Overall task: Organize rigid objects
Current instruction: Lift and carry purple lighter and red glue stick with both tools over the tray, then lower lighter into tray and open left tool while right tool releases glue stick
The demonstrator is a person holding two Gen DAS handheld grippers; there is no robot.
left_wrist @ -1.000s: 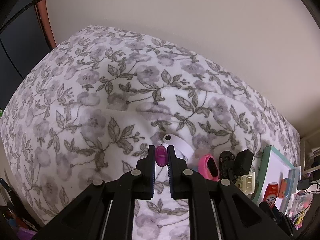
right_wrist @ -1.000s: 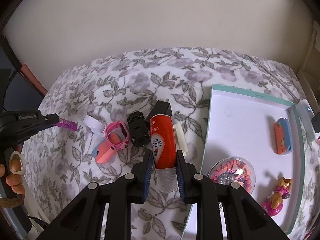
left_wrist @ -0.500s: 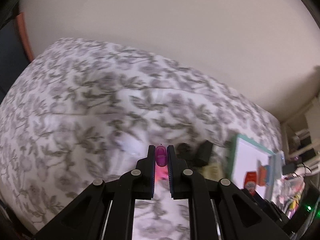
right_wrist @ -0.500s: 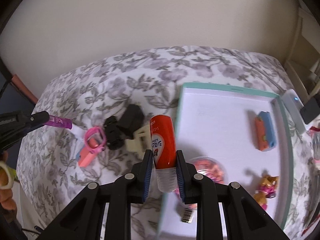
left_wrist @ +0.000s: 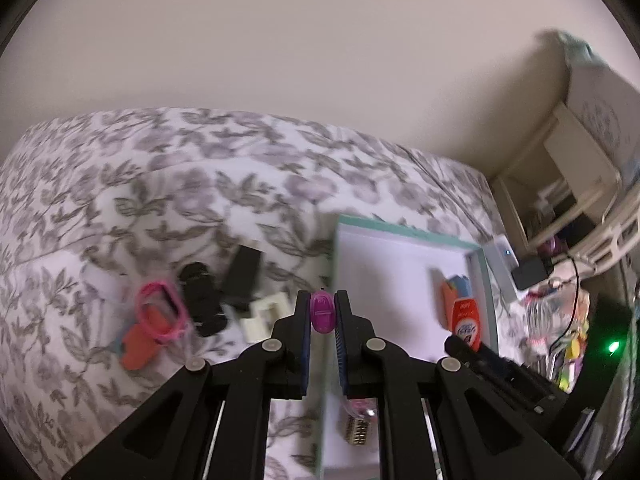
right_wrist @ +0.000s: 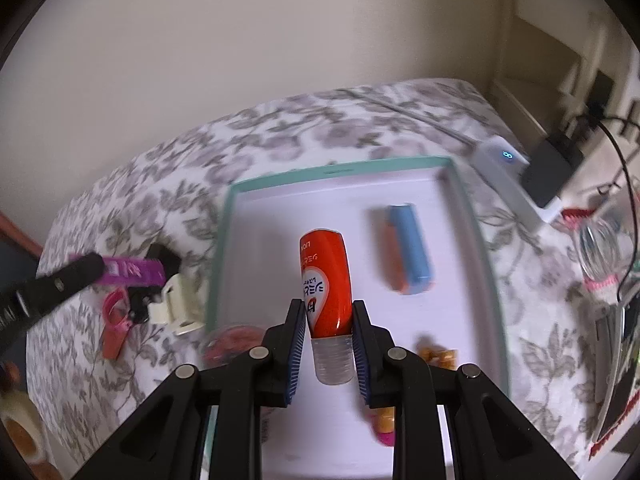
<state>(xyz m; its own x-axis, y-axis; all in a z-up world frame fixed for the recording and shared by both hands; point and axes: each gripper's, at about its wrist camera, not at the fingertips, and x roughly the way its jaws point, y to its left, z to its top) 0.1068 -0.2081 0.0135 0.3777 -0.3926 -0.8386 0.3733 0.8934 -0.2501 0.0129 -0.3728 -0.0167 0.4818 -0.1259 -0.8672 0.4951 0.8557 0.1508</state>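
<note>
Right wrist view: right tool (right_wrist: 328,320) grips orange bottle (right_wrist: 326,280) over tray (right_wrist: 340,169); left tool (left_wrist: 322,312) clamps purple tube (left_wrist: 322,314).

tray (right_wrist: 476,216) on bed (right_wrist: 132,208), toys (left_wrist: 160,316) left

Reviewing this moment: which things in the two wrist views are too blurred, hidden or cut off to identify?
- Left wrist view: gold-and-pink item in the tray, half hidden behind the left gripper.
- Left wrist view: black objects on the floral cover, smeared by motion blur.
- Right wrist view: round pink item at the tray's near corner, blurred, covered by the right gripper.
- Right wrist view: yellow-pink toy, hidden behind a finger.
</note>
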